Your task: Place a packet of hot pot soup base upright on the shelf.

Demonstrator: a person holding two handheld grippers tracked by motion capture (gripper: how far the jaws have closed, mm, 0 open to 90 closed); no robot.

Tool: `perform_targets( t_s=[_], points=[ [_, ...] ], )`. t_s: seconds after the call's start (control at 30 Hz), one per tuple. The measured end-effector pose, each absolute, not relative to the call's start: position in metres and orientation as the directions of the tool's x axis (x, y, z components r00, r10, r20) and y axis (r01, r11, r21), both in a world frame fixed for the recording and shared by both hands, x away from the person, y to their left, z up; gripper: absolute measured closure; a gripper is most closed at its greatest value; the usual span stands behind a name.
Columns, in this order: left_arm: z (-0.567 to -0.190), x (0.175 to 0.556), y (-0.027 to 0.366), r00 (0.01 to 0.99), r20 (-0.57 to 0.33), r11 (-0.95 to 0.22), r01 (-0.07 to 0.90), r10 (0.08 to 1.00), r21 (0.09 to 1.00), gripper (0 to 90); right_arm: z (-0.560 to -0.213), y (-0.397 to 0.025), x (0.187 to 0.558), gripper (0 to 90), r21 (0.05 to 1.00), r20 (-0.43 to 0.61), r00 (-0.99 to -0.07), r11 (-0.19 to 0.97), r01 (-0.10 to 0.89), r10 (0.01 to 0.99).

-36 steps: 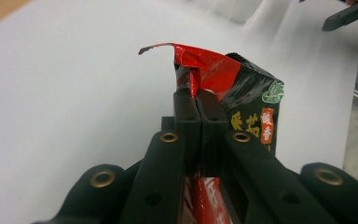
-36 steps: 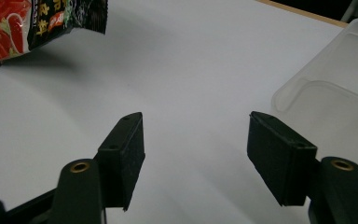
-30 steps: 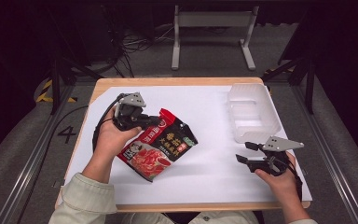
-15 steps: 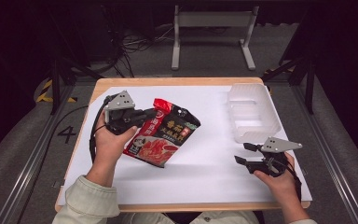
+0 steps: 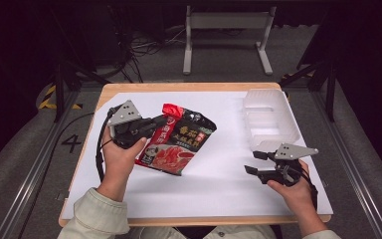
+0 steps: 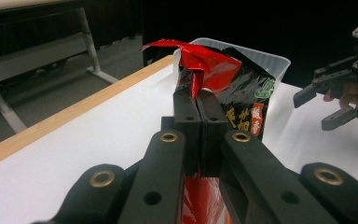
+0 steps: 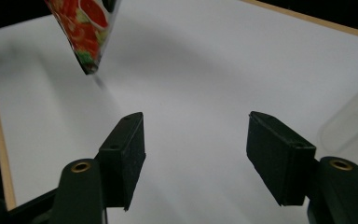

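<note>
A red and black food pouch (image 5: 179, 142) with printed characters hangs tilted above the white table top, its lower corner near the surface. My left gripper (image 5: 160, 124) is shut on the pouch's upper left edge; in the left gripper view the jaws pinch the pouch (image 6: 223, 93) just below its crumpled red top. At the table's right front, my right gripper (image 5: 252, 162) stands open, low over the white surface, and points left toward the pouch. Between its jaws in the right gripper view, where my right gripper (image 7: 196, 140) holds nothing, only the pouch's corner (image 7: 86, 32) shows at the upper left.
A clear plastic tray (image 5: 268, 117) with compartments stands at the back right of the white sheet (image 5: 219, 184); its rim (image 6: 261, 56) rises behind the pouch. The wooden table edge (image 5: 179, 85) runs along the back. A metal frame stands on the floor beyond.
My left gripper has lifted the pouch and turned it, and the pouch now hangs more to the right. The right gripper has stayed almost still.
</note>
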State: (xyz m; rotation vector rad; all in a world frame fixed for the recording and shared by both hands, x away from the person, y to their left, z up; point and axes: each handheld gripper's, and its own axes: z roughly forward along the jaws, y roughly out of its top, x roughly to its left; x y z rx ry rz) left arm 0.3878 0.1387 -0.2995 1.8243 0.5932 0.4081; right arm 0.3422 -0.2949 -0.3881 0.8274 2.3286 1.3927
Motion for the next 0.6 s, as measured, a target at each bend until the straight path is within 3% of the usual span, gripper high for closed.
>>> perform_targets(
  t_s=[0.13, 0.6],
  points=[
    [-0.3, 0.387, 0.138, 0.814, -0.015, -0.25, 0.196, 0.581, 0.948, 89.1, -0.374, -0.29, 0.35, 37.2, 0.898, 0.081, -0.806, 0.309, 0.314, 0.586],
    [-0.298, 0.383, 0.134, 0.823, -0.016, -0.246, 0.188, 0.568, 0.951, 89.0, -0.343, -0.243, 0.371, 34.8, 0.926, 0.076, -0.862, 0.286, 0.248, 0.502]
  ],
)
